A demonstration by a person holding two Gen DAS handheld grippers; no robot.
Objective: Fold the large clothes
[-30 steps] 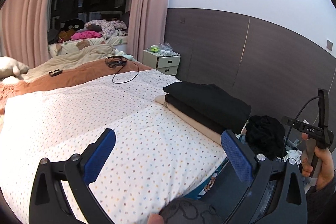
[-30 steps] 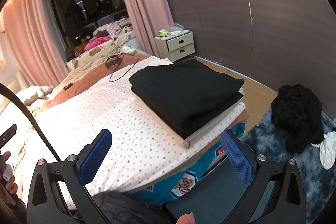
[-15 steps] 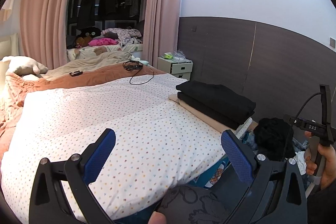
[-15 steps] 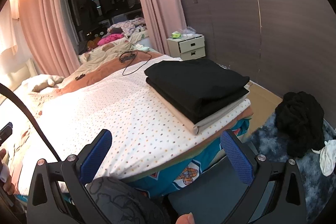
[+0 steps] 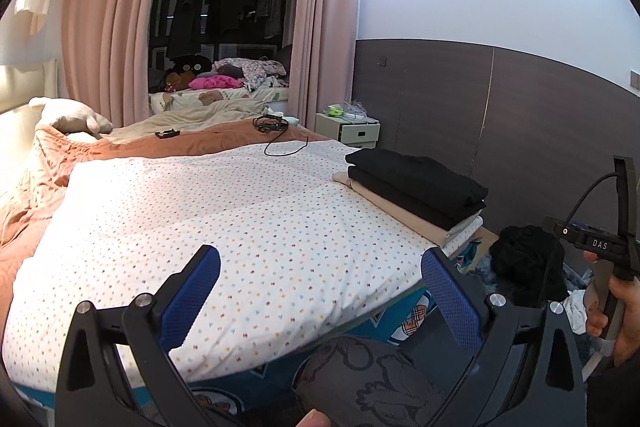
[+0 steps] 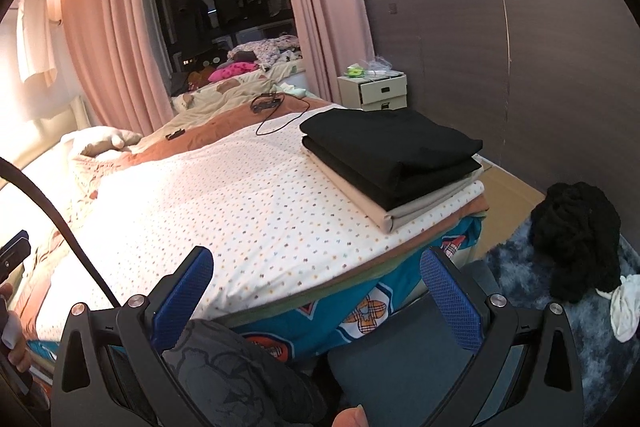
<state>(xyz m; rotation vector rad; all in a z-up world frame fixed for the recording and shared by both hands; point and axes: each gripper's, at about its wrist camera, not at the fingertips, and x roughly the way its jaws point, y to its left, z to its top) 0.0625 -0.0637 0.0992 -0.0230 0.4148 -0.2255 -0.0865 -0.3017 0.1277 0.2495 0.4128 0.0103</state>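
The left gripper (image 5: 320, 279) is held above the near edge of the bed (image 5: 240, 227), its blue-padded fingers (image 5: 192, 291) spread wide with nothing between them. The right gripper (image 6: 318, 277) is likewise held at the bed's near edge, spread wide and empty. A stack of folded clothes (image 6: 392, 155) is seen at the bed's right edge: two black folded pieces laid on a beige one (image 6: 424, 205), all resting on the dotted white cover (image 6: 224, 203). Beyond the stack, a black cable (image 6: 280, 115) is laid across the brown blanket (image 5: 192, 147). On the floor to the right of the bed, a crumpled black garment (image 6: 576, 239) is heaped on a blue-grey rug (image 6: 516, 267), with a white cloth (image 6: 624, 307) touching it. A cream nightstand (image 6: 376, 91) is placed against the dark wall panel beyond the bed.
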